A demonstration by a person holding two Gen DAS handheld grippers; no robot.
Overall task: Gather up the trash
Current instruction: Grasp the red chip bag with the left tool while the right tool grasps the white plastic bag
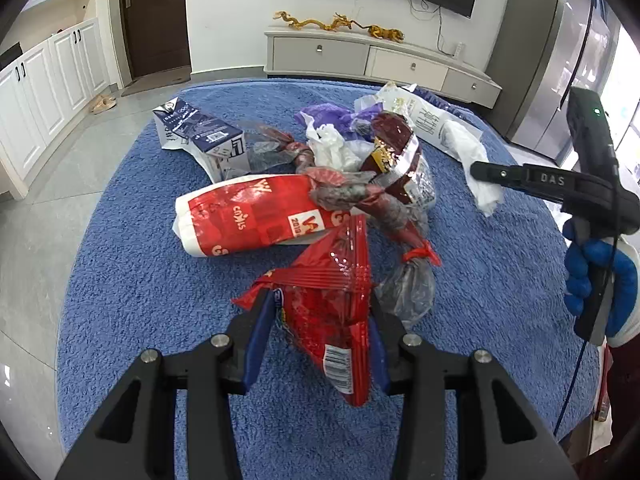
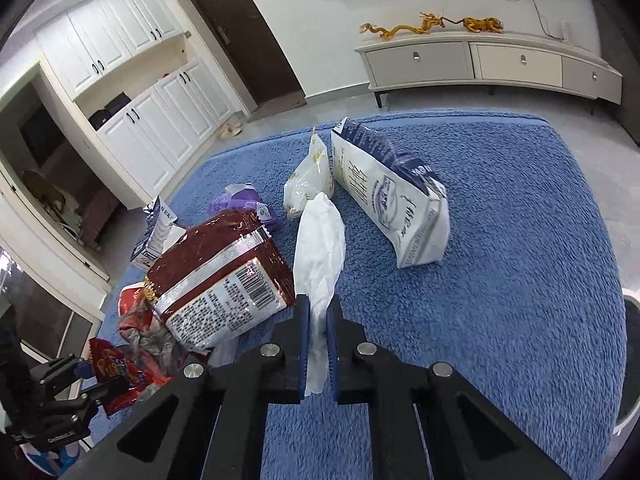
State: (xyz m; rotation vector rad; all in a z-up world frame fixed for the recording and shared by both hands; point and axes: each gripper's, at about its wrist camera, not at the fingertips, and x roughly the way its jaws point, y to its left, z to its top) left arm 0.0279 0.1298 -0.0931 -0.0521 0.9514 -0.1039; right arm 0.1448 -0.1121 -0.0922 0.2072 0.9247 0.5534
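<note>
A blue shag rug (image 1: 120, 280) covers the surface, and the trash sits heaped near its middle. Beyond it a pale TV cabinet (image 1: 360, 56) stands against the wall, with golden dragon figures (image 1: 340, 24) along its top.

Largest in the heap is a red-and-white plastic package (image 1: 248, 216), lying on its side. Behind it to the left lies a navy-and-white milk carton (image 1: 200, 132). To the right a dark red snack bag (image 2: 216, 272), barcode side up, leans on the pile, and a white-and-navy pouch (image 2: 396, 208) lies apart on the rug, with a small cream wrapper (image 2: 308, 180) just beside it. A purple wrapper (image 2: 240, 204) shows behind the dark red bag.

The left gripper (image 1: 320, 320) pinches a crinkled red snack wrapper (image 1: 336, 300) between its blue pads, at the near edge of the heap. The right gripper (image 2: 318, 340) is pressed together on a white tissue (image 2: 320, 248), which stands up between its fingers beside the dark red bag.
</note>
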